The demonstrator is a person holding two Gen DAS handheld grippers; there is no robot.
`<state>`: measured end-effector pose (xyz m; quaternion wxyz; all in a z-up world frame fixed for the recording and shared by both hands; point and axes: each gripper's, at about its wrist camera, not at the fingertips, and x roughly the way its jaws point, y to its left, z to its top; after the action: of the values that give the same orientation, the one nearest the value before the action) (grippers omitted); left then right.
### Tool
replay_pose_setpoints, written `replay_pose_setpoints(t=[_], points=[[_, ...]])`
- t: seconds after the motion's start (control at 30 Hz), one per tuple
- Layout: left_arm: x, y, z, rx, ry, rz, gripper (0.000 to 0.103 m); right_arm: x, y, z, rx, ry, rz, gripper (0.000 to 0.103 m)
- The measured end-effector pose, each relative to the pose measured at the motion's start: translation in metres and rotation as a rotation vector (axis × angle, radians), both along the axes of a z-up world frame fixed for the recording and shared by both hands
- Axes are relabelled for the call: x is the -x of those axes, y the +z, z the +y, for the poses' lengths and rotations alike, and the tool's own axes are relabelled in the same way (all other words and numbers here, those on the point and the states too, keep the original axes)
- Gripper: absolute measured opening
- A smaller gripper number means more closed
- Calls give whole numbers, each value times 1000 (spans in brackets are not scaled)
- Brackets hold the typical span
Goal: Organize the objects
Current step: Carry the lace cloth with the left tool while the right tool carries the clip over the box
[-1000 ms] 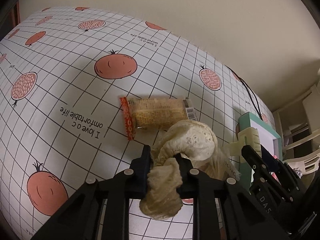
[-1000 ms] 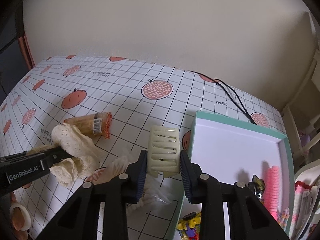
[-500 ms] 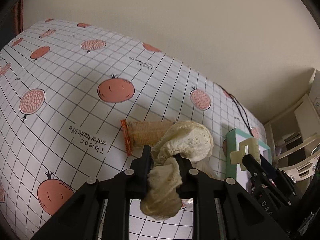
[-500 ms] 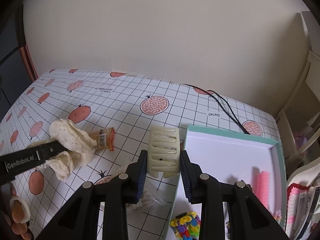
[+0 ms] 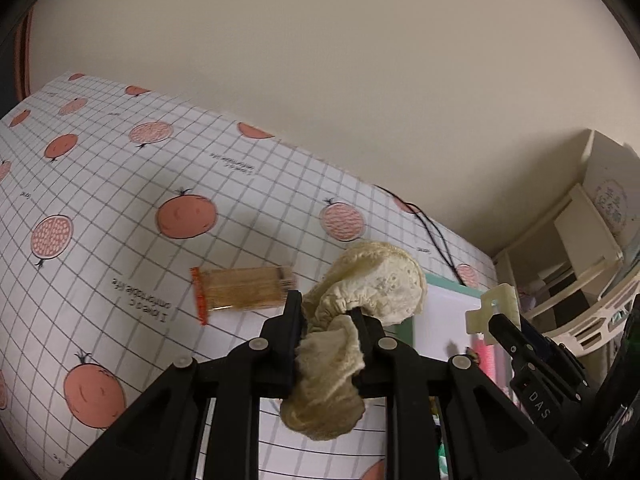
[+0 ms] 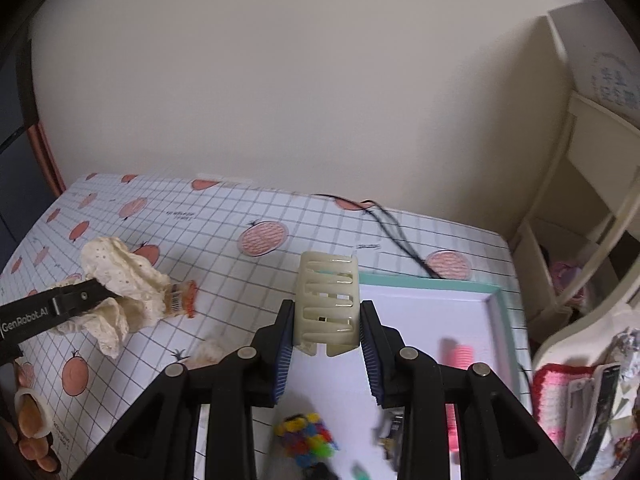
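Both your grippers now sit higher above the table: left gripper [image 5: 326, 320] clamps cream scrunchie [image 5: 376, 284], lower centre; right gripper [image 6: 326, 330] clamps ivory claw clip [image 6: 327, 300], centre frame.

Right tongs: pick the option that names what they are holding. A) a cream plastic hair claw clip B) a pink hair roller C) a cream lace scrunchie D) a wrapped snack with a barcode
A: the right tongs are shut on the cream hair claw clip, its slotted teeth showing between the fingers, while the lace scrunchie is in the left tongs.
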<state>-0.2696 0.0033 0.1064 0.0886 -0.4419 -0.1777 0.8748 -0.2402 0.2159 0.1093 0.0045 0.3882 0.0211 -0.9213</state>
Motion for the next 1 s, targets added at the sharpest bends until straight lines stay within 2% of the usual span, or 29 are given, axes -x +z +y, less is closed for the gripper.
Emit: replay_pose_setpoints(t=[0.47,0.7,1.0], points=[[-8,10,61,11,-105,61,21,-12,15,79,2,-113,9,34],[-8,7,87,5,-162,82,21,-15,2,113,8,-163,-6,34],[-10,-6,124,16,-235,90,21,-15,-29,139,26,-211,-53,34]])
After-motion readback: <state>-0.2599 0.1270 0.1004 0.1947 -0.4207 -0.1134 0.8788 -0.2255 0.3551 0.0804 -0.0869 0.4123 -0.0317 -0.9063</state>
